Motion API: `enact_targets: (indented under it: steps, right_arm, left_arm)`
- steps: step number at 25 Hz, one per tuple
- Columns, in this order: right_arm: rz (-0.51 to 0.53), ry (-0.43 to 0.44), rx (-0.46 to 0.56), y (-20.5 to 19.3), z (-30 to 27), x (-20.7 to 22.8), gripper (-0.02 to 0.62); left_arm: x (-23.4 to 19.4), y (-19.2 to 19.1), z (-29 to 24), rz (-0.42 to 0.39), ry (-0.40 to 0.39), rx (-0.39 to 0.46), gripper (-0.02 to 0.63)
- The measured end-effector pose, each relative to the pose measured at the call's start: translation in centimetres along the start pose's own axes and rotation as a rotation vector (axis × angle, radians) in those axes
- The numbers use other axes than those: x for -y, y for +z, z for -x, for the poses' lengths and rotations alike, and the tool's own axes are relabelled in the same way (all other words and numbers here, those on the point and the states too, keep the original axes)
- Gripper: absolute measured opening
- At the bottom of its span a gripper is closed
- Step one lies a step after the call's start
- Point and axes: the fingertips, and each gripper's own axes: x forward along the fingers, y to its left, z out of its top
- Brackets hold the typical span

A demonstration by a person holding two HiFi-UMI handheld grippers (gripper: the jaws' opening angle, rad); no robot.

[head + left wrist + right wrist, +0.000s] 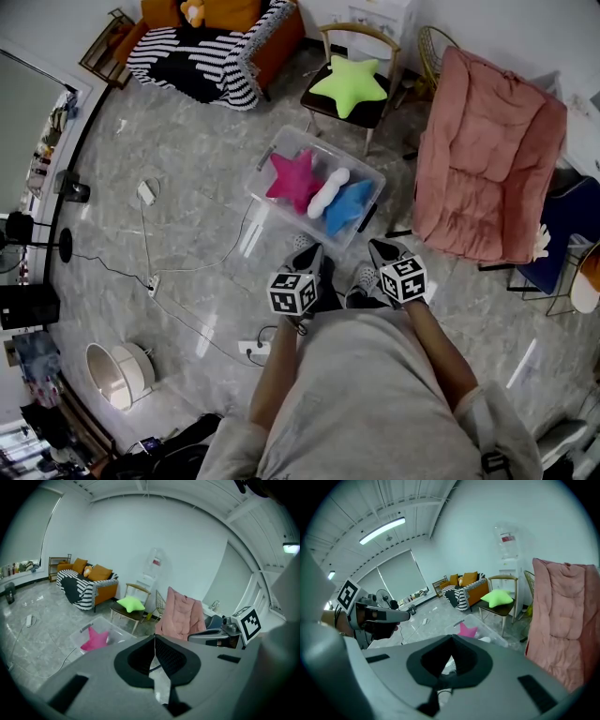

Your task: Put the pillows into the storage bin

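A clear storage bin stands on the floor and holds a pink star pillow, a white pillow and a blue star pillow. A green star pillow lies on a wooden chair behind the bin. My left gripper and right gripper hang side by side just short of the bin, both shut and empty. From the left gripper the pink star pillow and green star pillow are seen ahead. Past the right gripper lie the pink star pillow and green star pillow.
A pink quilted lounge chair stands right of the bin. A sofa with a striped blanket is at the back left. Cables and a power strip run over the floor at the left. A blue chair is at the far right.
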Motion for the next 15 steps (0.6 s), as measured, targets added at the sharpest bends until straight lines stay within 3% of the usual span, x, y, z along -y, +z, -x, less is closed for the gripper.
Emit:
enact_targets:
  steps: [15]
  right_arm:
    - [-0.011,0.010,0.004,0.7,0.2,1.9,-0.003]
  left_arm:
    - [0.7,0.6,-1.5,0.002,0.001,0.000,0.011]
